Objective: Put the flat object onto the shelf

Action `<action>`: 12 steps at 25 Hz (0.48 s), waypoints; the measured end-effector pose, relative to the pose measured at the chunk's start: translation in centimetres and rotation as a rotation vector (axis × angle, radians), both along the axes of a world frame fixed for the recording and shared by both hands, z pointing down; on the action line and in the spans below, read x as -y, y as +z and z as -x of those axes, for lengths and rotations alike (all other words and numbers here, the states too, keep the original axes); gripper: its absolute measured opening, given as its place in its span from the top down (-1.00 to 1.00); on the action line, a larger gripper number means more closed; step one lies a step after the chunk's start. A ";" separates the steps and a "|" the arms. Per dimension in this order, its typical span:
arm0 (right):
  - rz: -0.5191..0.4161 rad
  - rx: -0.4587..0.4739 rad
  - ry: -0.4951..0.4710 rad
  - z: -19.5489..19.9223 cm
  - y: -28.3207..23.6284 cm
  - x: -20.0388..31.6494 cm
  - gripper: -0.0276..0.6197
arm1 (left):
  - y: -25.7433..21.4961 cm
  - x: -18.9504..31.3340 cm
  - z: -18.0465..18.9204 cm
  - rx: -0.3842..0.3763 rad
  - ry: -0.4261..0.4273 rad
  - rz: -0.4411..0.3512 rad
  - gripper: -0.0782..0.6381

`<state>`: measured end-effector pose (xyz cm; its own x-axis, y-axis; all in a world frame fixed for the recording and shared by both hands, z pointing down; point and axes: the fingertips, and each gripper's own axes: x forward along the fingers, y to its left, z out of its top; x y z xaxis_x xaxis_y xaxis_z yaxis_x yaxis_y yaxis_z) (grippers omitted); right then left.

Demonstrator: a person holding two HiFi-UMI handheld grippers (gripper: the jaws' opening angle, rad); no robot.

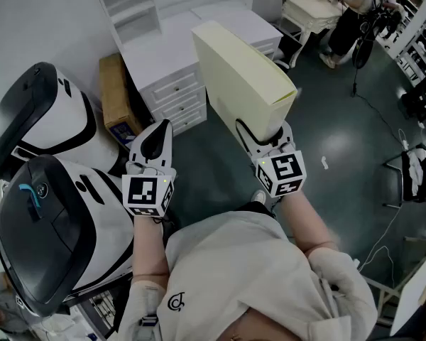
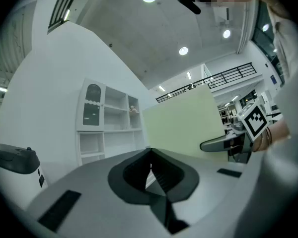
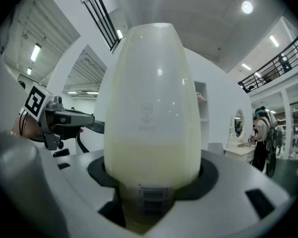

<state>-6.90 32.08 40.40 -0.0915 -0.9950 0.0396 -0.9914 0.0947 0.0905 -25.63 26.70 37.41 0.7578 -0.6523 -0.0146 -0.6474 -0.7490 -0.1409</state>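
My right gripper (image 1: 261, 139) is shut on the lower edge of the flat object (image 1: 243, 75), a pale yellow slab held upright in the air in front of the person. In the right gripper view the flat object (image 3: 151, 108) rises straight from between the jaws and fills the middle. My left gripper (image 1: 156, 141) hangs level beside it on the left, its pads together and nothing held. The left gripper view shows the flat object (image 2: 188, 128) to the right and the white shelf unit (image 2: 107, 120) ahead. The shelf unit (image 1: 131, 9) stands against the far wall, above a white desk with drawers (image 1: 174, 91).
Two large white-and-black machines (image 1: 53, 219) crowd the left side. A cardboard box (image 1: 117, 98) leans beside the drawers. A grey chair (image 1: 268, 2), a second white table and a person (image 1: 355, 9) are at the back right. Cables (image 1: 383, 119) run over the dark floor.
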 end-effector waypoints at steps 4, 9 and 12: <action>0.000 -0.002 0.001 0.0 -0.1 0.3 0.07 | -0.1 0.4 0.1 -0.002 -0.001 0.002 0.75; 0.003 0.003 -0.003 0.3 -0.1 0.8 0.07 | 0.0 0.9 0.3 -0.005 0.001 0.006 0.75; 0.001 0.005 -0.003 0.4 -0.2 1.4 0.06 | 0.2 1.5 0.5 -0.009 0.001 0.012 0.75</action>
<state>-7.31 30.72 40.25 -0.0947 -0.9947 0.0400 -0.9916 0.0978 0.0850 -26.10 25.24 37.64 0.7583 -0.6517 -0.0135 -0.6479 -0.7513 -0.1257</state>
